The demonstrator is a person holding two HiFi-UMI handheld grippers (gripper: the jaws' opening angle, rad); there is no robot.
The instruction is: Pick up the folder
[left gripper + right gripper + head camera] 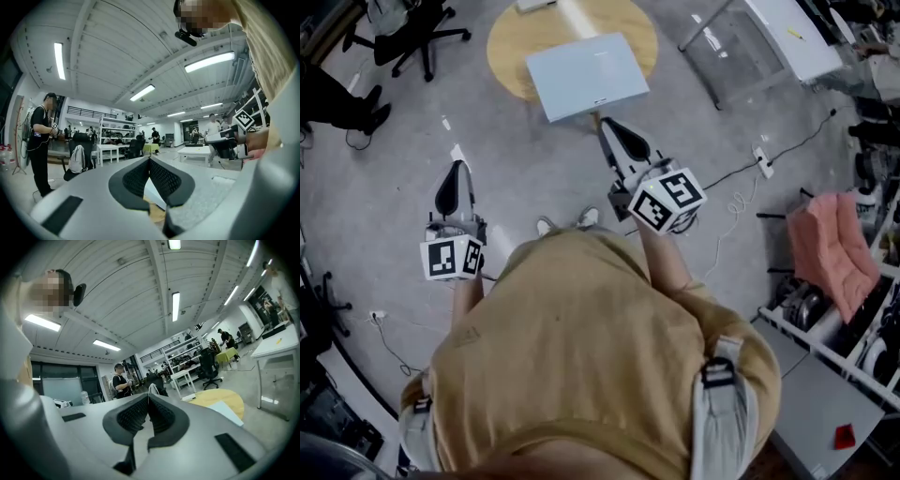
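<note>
Two shut, empty tools, left tool (pixel 458 172) and right tool (pixel 607 128), face the folder (pixel 586 75): likely light, stiff; pinch its overhanging near edge.

The folder (pixel 587 75) lies on the round table (pixel 511 45) — beyond the right claw (pixel 603 122).
</note>
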